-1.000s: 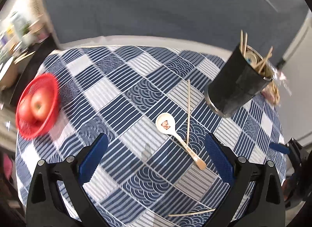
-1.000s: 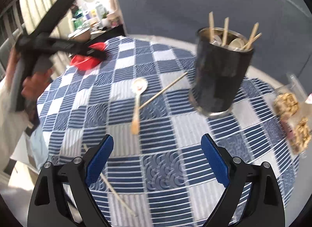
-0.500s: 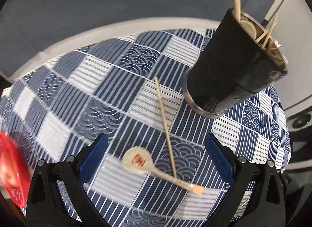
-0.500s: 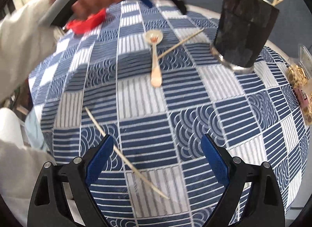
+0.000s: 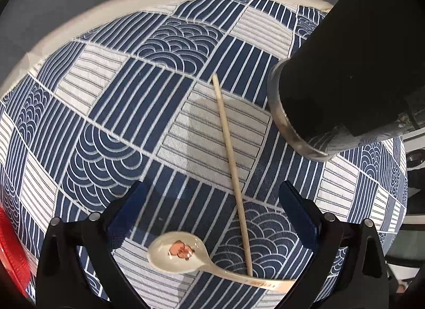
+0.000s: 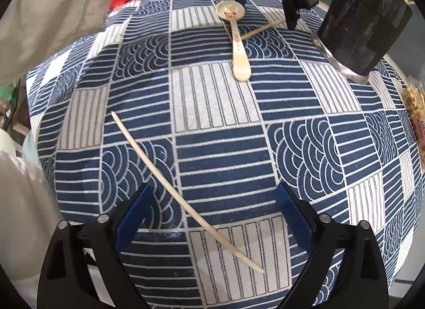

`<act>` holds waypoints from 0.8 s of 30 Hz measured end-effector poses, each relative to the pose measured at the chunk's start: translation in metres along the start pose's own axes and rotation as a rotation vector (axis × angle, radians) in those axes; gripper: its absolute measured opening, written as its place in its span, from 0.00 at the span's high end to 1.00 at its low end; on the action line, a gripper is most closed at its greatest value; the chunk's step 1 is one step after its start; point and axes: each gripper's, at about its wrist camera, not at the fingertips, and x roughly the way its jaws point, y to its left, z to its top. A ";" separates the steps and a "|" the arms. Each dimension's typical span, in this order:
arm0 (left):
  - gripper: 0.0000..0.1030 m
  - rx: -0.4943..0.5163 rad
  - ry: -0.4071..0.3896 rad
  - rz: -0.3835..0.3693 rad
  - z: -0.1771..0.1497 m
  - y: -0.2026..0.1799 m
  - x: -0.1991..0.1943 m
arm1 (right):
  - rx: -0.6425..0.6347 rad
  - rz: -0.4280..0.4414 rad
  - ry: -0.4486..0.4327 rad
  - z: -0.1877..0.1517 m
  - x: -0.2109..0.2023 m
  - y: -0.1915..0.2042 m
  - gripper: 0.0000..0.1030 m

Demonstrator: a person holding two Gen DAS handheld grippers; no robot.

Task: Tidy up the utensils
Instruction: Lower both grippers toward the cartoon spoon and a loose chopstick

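Observation:
My left gripper is open, low over the checked cloth. A white ceramic spoon and a wooden chopstick lie between its fingers. The black utensil holder stands just right of them. My right gripper is open, with a second chopstick lying slantwise between its fingers. In the right wrist view the spoon, the first chopstick, the holder and the left gripper are at the far side.
The round table's blue-and-white checked cloth fills both views. A red basket edge shows at the left. A packet of snacks lies at the right edge. The person's sleeve is at the left.
Both grippers have come down closer to the table. The left one moved over the spoon and chopstick; the right one moved over the second chopstick. Both stay open.

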 end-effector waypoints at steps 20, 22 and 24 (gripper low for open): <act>0.05 0.003 0.016 0.126 0.017 -0.021 0.005 | -0.006 -0.012 0.083 0.019 0.009 0.004 0.07; 0.10 -0.004 0.006 0.129 0.018 -0.020 0.001 | -0.005 -0.009 0.074 0.017 0.007 0.003 0.13; 0.35 -0.022 -0.011 0.129 0.011 -0.016 -0.010 | 0.002 -0.008 0.057 0.013 -0.002 -0.002 0.34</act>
